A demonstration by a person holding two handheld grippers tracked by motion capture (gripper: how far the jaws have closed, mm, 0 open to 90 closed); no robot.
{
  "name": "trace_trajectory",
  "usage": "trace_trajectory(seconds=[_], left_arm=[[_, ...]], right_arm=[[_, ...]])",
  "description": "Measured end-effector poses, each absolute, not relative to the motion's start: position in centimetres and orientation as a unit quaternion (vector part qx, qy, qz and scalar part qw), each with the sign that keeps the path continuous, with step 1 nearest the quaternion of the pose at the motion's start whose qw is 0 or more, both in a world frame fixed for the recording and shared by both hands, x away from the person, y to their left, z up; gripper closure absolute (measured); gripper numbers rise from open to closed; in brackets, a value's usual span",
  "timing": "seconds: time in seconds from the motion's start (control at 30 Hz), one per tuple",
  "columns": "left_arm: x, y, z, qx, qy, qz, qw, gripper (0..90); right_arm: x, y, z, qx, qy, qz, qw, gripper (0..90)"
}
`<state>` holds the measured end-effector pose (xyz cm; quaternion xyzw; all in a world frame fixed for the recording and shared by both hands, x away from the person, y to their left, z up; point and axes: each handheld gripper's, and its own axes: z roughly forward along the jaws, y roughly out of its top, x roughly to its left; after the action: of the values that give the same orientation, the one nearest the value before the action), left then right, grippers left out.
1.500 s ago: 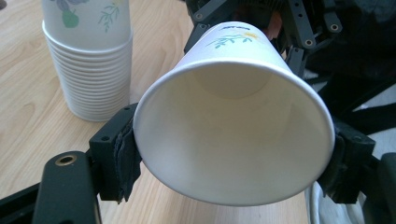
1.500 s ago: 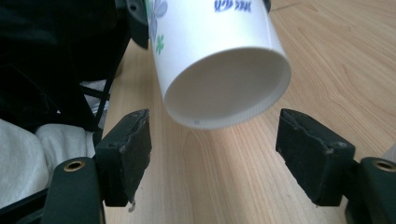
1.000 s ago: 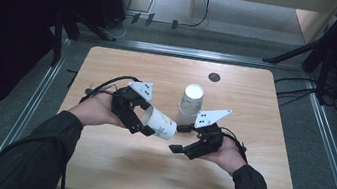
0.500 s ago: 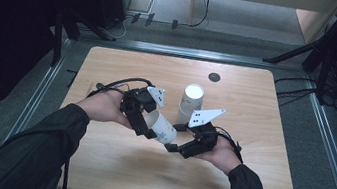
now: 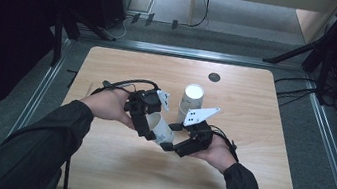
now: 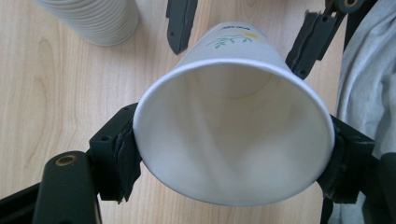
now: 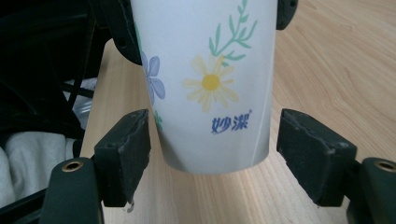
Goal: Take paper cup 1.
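Paper cup (image 5: 160, 129) is clamped at its rim by the left gripper (image 5: 147, 126). The right gripper (image 5: 173, 143), at the cup's four o'clock, stands open around its base. Closing hard could crush it.

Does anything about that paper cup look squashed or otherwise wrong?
Yes. The paper cup lies on its side, clamped at the rim by the left hand-held gripper, which squeezes its mouth into an oval. The right hand-held gripper brackets its base without touching. No spill or tear shows.
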<state>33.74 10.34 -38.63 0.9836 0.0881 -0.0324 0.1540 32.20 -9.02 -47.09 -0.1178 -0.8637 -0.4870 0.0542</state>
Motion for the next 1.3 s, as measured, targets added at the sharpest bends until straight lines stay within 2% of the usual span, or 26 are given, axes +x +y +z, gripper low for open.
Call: trace_trajectory(seconds=[0.4, 0.83, 1.03, 1.3], left_arm=[[33.7, 9.9, -38.7, 0.985, 0.081, -0.032, 0.152, 21.4], [33.6, 10.3, -38.8, 0.982, 0.08, -0.032, 0.168, 20.1], [33.7, 10.6, -38.7, 0.978, 0.097, -0.026, 0.185, 10.1], [33.9, 11.3, -38.8, 0.968, 0.119, -0.028, 0.218, 6.8]], right_arm=[[32.1, -8.8, -47.2, -0.114, -0.868, -0.48, 0.058, 33.7], [31.9, -8.9, -46.9, -0.106, -0.87, -0.479, 0.048, 35.0], [32.1, -9.2, -46.8, -0.112, -0.869, -0.48, 0.044, 35.0], [32.2, -9.8, -46.3, -0.115, -0.864, -0.488, 0.036, 35.0]])
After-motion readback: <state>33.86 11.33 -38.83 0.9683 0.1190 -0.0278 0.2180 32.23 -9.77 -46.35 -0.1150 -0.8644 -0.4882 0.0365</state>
